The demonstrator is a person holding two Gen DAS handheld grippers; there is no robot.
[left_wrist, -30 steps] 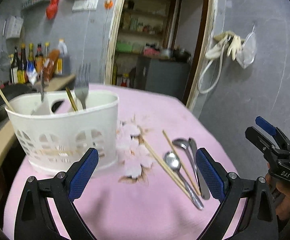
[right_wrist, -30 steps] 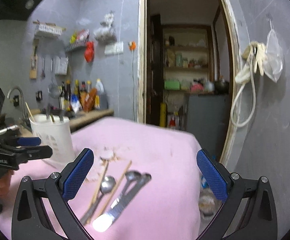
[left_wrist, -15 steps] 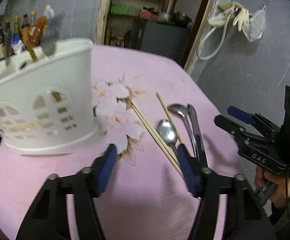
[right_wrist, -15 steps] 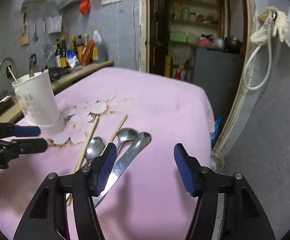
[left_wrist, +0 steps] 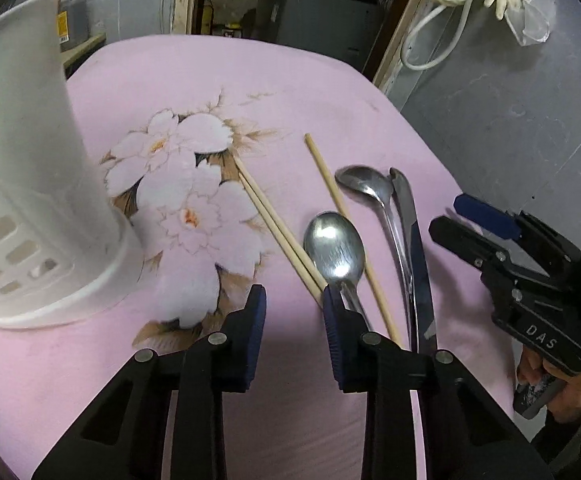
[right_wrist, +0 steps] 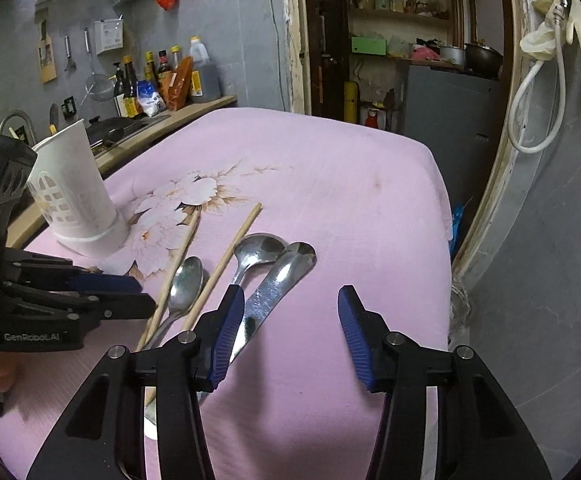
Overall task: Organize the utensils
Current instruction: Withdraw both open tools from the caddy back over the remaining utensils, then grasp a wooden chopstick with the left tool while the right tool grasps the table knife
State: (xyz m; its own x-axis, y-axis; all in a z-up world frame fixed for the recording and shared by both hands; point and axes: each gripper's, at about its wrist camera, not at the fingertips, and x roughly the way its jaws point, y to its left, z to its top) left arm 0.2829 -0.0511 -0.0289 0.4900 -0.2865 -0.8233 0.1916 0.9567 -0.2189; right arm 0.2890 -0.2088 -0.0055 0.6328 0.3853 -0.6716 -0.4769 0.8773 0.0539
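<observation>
Shiny steel spoons and pale wooden chopsticks lie on the pink cloth beside the white caddy — left gripper and right gripper closing, nothing between.

Both grippers now sit lower and tilt further down toward the pink cloth. The left gripper is closing, its jaws much narrower than a second ago, nothing between them, just beside the spoon. The right gripper is closing too, over bare cloth.
</observation>
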